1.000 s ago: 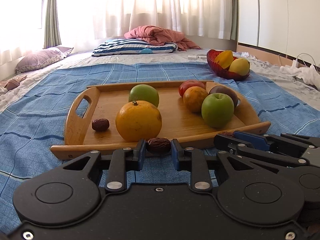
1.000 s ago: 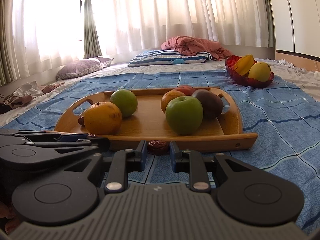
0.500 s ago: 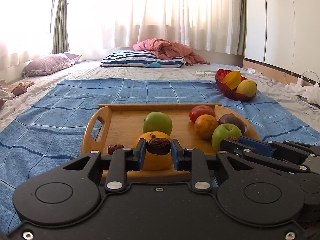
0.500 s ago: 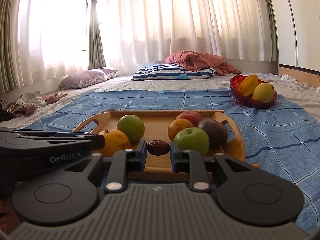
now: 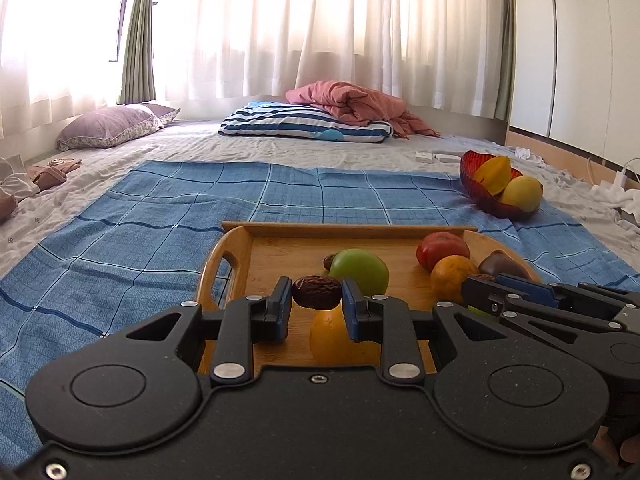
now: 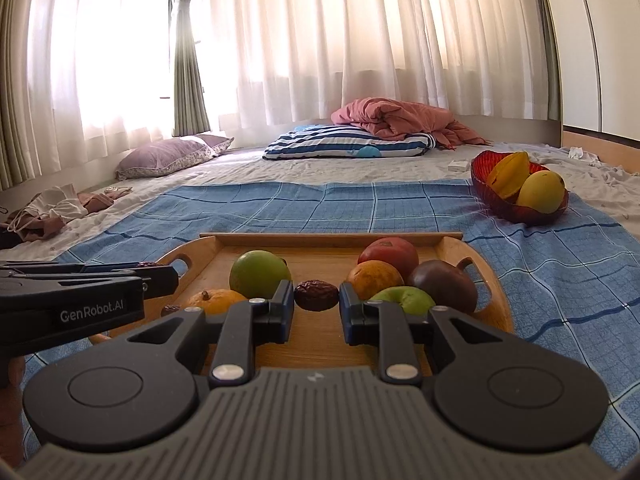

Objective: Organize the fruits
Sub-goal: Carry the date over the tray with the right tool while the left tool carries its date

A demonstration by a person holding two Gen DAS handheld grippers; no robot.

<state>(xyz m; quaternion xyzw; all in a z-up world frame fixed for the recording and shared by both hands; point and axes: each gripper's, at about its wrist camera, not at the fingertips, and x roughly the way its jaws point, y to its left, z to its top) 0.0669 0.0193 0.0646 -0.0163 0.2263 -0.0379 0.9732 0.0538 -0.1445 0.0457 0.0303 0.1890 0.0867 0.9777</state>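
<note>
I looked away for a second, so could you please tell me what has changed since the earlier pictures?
Both tongs rose: the left tongs and right tongs each carried a wrinkled brown date up from the near edge of the wooden tray. Both grips stayed shut; the tray's fruits stayed put.

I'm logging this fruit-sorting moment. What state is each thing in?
Left gripper: jaws shut on a wrinkled brown date.
Right gripper: jaws shut on another brown date.
Wooden handled tray: loaded with fruit.
Red bowl: holds yellow fruit.
</note>
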